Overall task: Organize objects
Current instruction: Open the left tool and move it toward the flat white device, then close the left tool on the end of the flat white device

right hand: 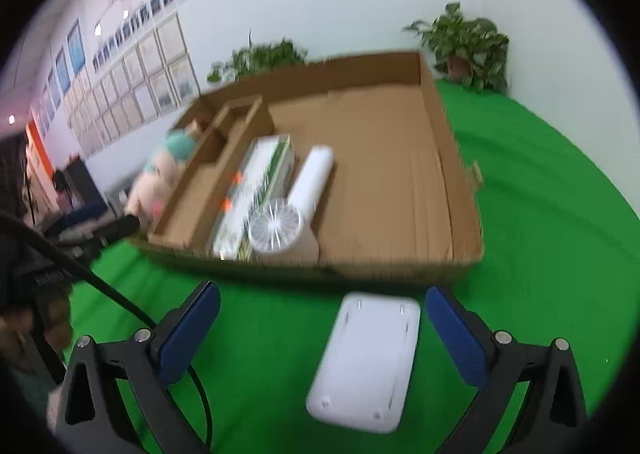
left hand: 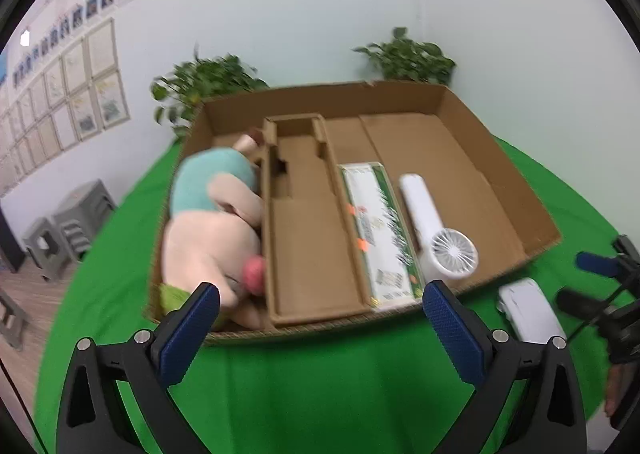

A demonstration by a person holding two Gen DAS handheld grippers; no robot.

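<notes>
Pad (right hand: pixel 366 360): on cloth, outside box (right hand: pixel 452 189), at 12 o'clock between right gripper (right hand: pixel 322 328) jaws.
Axis: near 12–6, tilted toward 1.
Jaws: both apart, empty.
Nearer: right; left gripper (left hand: pixel 320 328) faces box.

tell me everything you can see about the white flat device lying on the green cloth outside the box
The white device is a flat, rounded-corner rectangular slab, apparently smooth plastic. Its upper face shows two thin slots and small dots near the corners, perhaps feet or screws. It lies flat on the green cloth, outside the cardboard box, just in front of the box's near wall and apart from it. It sits between the open fingers of the right gripper, which does not appear to touch it.
</notes>
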